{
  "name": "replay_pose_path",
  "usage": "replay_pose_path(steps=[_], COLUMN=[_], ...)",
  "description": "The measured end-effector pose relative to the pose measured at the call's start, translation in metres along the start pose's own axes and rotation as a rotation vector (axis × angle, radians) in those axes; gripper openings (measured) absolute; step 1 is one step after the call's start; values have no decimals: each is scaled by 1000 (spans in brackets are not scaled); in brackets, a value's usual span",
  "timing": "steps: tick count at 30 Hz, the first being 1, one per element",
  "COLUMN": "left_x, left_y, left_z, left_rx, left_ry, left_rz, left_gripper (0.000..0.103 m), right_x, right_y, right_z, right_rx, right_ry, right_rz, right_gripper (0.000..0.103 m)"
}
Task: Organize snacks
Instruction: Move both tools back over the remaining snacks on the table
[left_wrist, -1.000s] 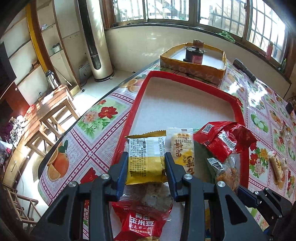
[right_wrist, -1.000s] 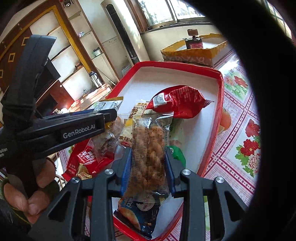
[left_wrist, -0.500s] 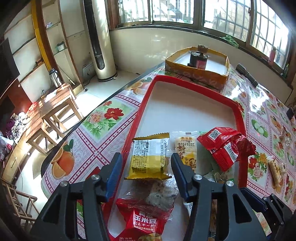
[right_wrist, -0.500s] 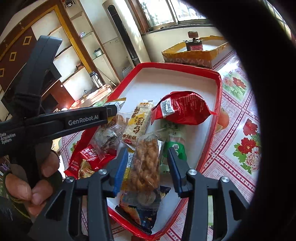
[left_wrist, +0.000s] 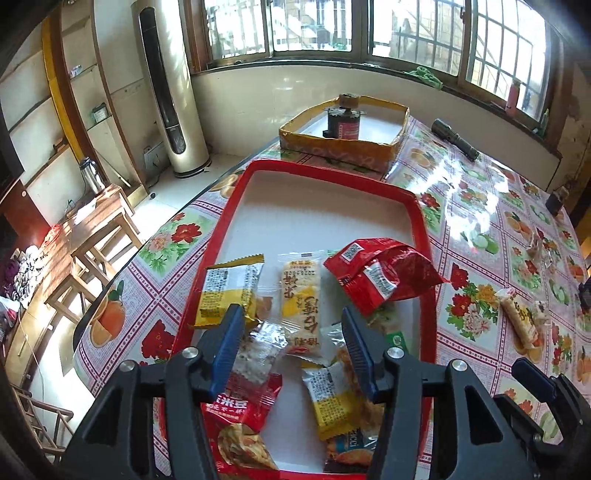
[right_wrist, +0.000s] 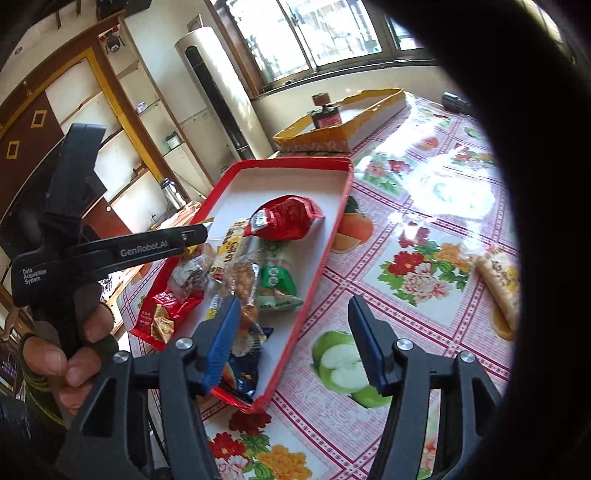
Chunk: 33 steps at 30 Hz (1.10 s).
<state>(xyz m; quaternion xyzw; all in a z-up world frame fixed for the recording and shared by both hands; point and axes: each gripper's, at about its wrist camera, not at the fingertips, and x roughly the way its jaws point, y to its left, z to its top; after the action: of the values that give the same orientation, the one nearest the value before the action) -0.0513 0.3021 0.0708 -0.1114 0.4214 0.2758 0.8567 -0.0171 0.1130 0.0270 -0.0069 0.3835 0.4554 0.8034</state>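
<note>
Tray (left_wrist: 236, 206), red rim, white floor, sits on floral tablecloth (left_wrist: 480, 229); snacks piled at its near end. Left gripper (left_wrist: 291, 345) hovers low over that pile, fingers spread wide, gripping nothing, blue pads (left_wrist: 229, 347) above a clear-wrapped snack (left_wrist: 258, 347). Yellow packet (left_wrist: 229, 288) lies by the tray's left rim, rice cracker bar (left_wrist: 301, 295) beside it, red bag (left_wrist: 380, 273) leaning on the right rim. Right gripper (right_wrist: 295, 341) points down at the table just right of the tray's near corner, fingers apart and empty, left pad (right_wrist: 221, 339) overlapping the tray edge, right pad over a green apple print. Twist snack (right_wrist: 243, 284) and green packet (right_wrist: 275, 280) lie in the tray. Loose cracker bar (right_wrist: 498, 284) lies on the cloth, well right. Hand (right_wrist: 74, 350) grips the left tool's handle, fingers curled.
</note>
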Motion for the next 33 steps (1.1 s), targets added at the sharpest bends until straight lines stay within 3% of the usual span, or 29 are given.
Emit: replay_pose_path(steps=[23,33], left_x=[-13,16], left_y=[-108,-170], left_z=[-20,-15], left_rx=[183,192], left_ry=[32,158], left_rz=[-110,-238], left_gripper=[58,59], right_x=[-82,-86], right_y=[-112,-144], right_z=[-46,-45], right_rx=[232,260], right_ry=[-68,-52], right_rz=[-153,-229], right_gripper=[65,65])
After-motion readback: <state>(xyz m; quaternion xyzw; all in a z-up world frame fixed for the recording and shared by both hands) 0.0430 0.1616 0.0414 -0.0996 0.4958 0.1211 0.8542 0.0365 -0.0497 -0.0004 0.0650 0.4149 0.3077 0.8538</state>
